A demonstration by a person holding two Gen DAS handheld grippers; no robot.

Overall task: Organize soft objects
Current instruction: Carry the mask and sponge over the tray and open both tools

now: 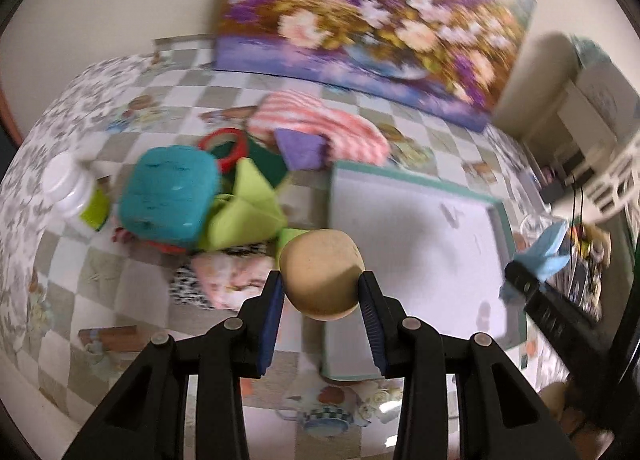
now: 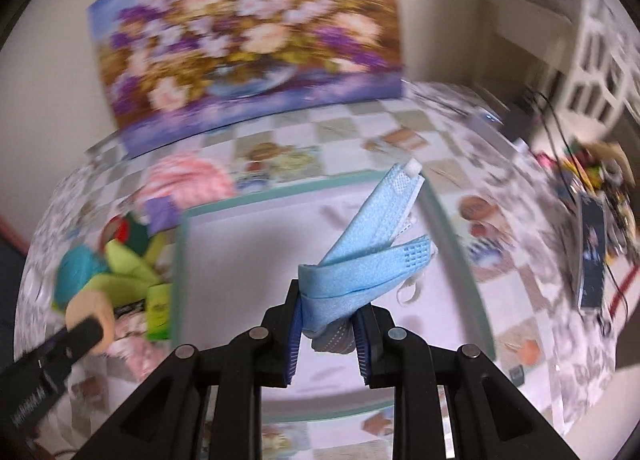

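Observation:
My left gripper (image 1: 322, 280) is shut on a tan round sponge (image 1: 322, 272) and holds it above the left edge of a white tray with a green rim (image 1: 416, 212). My right gripper (image 2: 326, 320) is shut on a light blue face mask (image 2: 368, 252) and holds it over the same tray (image 2: 256, 252). The right gripper with the mask shows at the right of the left wrist view (image 1: 536, 272). The left gripper with the sponge shows at the lower left of the right wrist view (image 2: 90, 314).
A pile left of the tray holds a teal sponge (image 1: 170, 192), lime green cloth (image 1: 248, 208), a red ring (image 1: 224, 146), a purple pad (image 1: 300, 148), a pink striped towel (image 1: 320, 124) and a white bottle (image 1: 68, 184). A flower painting (image 1: 360, 20) leans against the wall. Clutter and cables (image 2: 592, 196) lie at right.

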